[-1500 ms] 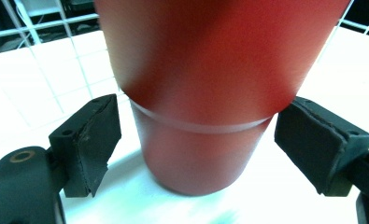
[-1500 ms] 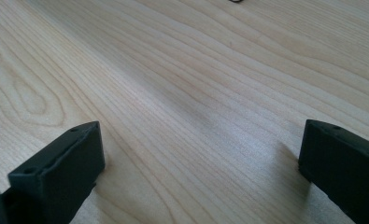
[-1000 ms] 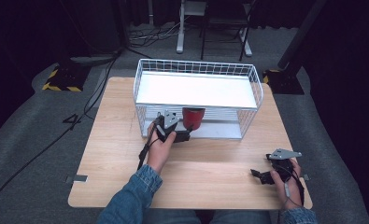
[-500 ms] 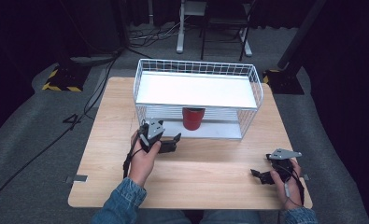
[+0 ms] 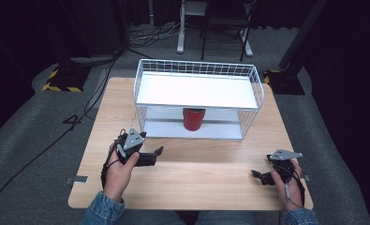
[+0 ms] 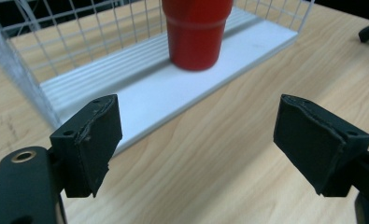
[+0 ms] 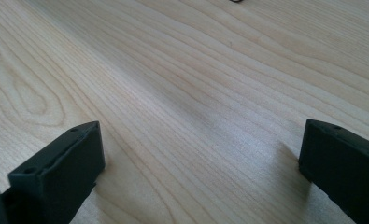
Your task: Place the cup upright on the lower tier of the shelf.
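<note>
Standing upright on the rack's (image 5: 248, 101) lower shelf, the red cup (image 5: 193, 119) lies ahead of the wide-open, empty left gripper (image 5: 151, 156); the right gripper (image 5: 260, 177), also wide, is farther.

One red cup (image 5: 193, 119), one wire rack (image 5: 197, 70), two tools.

Your worktop (image 5: 206, 173) is evenly lit from above while the surrounding floor falls off into darkness. The white top shelf of the wire rack (image 5: 199, 90) glares almost blown-out. In your left gripper view the red cup (image 6: 196, 30) looks slightly soft; jaw shadows stay faint.
</note>
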